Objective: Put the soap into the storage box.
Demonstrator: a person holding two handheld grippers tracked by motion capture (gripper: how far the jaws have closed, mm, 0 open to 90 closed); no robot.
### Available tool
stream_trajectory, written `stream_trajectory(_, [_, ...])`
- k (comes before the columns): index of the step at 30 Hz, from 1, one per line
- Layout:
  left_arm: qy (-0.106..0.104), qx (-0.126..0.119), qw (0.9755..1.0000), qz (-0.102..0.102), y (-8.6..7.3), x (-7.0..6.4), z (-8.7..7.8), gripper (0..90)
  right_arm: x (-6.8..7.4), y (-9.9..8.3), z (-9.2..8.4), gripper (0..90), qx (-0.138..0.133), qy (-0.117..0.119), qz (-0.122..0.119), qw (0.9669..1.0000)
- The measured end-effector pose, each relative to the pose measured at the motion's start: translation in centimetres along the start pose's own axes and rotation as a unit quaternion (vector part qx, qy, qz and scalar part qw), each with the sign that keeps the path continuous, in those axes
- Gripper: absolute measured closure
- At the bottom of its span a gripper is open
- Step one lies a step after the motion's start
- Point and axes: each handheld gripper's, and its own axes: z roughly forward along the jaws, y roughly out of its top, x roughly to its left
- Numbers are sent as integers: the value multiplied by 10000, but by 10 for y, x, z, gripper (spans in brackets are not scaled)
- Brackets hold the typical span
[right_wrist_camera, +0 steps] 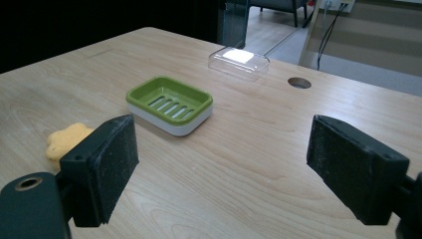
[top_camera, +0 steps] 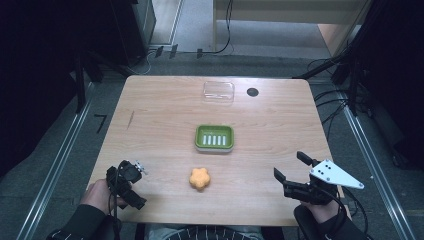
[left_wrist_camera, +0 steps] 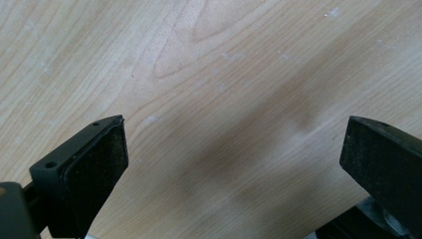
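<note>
An orange flower-shaped soap (top_camera: 199, 178) lies on the wooden table (top_camera: 160, 115) near its front edge, between my two grippers. Behind it sits a green soap dish (top_camera: 214, 137) with a slotted floor. A clear plastic lid (top_camera: 218, 92) rests near the far edge. My left gripper (top_camera: 130, 185) is at the front left, tilted down at bare wood, open with nothing between its pads (left_wrist_camera: 234, 134). My right gripper (top_camera: 288, 165) is at the front right, open and empty (right_wrist_camera: 221, 134), facing the soap dish (right_wrist_camera: 169, 102), the lid (right_wrist_camera: 239, 62) and the soap (right_wrist_camera: 64, 139).
A round cable hole (top_camera: 252, 92) is cut in the table beside the lid, and is also in the right gripper view as the hole (right_wrist_camera: 299, 82). Dark equipment and cables stand on the floor around the table.
</note>
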Motion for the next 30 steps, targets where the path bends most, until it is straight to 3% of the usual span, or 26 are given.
stream_trajectory(9, [2,70,10000,-9,1,0,0,0,-1,0,1,134,-6,-1,12,10000])
stream_trajectory(20, [-62,-19,10000,-60,4,-8,-3,0,-1,0,4,135,-10,76,-2,10000])
stream_trajectory(30, [-152,-42,9996,253,12,-20,-3,0,3,2,5,135,19,77,-80,9999])
